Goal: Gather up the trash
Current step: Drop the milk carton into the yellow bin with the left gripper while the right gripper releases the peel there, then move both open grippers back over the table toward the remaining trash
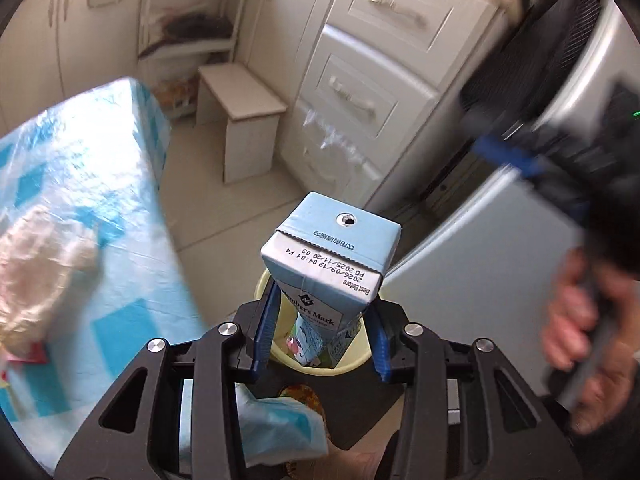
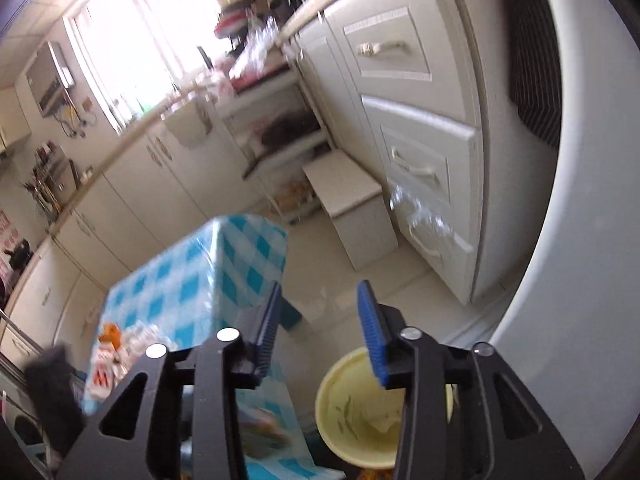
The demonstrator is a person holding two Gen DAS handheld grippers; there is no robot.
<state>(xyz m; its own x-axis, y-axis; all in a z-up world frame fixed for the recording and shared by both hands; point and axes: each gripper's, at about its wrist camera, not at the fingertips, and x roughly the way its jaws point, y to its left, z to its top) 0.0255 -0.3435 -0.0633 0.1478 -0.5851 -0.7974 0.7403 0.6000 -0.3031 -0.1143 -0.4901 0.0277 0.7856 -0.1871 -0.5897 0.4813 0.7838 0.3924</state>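
Observation:
My left gripper point(image 1: 322, 320) is shut on a blue milk carton point(image 1: 330, 258) and holds it upright over a pale yellow bin point(image 1: 352, 364) on the floor. My right gripper point(image 2: 320, 320) is open and empty, above the same yellow bin point(image 2: 352, 412), which holds some crumpled scraps. In the left wrist view the right gripper point(image 1: 516, 152) shows blurred at the upper right, held by a hand point(image 1: 580, 320).
A table with a blue checked cloth point(image 1: 80, 184) stands at the left, with a bag and packets on it; it also shows in the right wrist view point(image 2: 192, 280). A white stool point(image 1: 248, 120), drawer cabinets point(image 1: 360, 80) and a grey appliance point(image 2: 560, 200) surround the floor.

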